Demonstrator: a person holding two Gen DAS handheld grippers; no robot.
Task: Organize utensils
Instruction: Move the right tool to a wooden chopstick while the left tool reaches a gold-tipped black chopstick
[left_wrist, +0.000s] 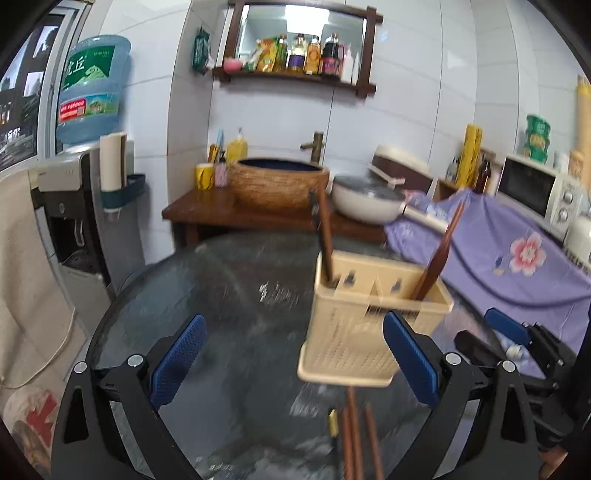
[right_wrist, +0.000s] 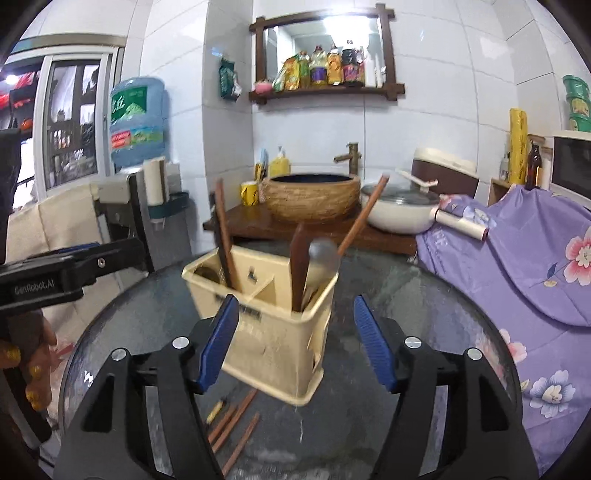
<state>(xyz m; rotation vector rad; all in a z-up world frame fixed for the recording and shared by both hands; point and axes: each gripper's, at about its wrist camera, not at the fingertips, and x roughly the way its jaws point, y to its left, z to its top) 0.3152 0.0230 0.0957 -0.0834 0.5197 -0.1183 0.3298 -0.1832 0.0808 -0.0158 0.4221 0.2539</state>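
Observation:
A cream plastic utensil holder stands on the round dark glass table. A dark wooden handle sticks up from one compartment; a wooden spatula and a metal ladle lean in another. Several brown chopsticks lie loose on the glass in front of the holder. My left gripper is open wide, and its right finger overlaps the holder's near corner without pressing it. My right gripper is open, with the holder just beyond its blue pads.
A wooden counter behind the table carries a woven basin and a white pan. A purple floral cloth drapes the right side. A water dispenser stands at the left. A microwave sits at the far right.

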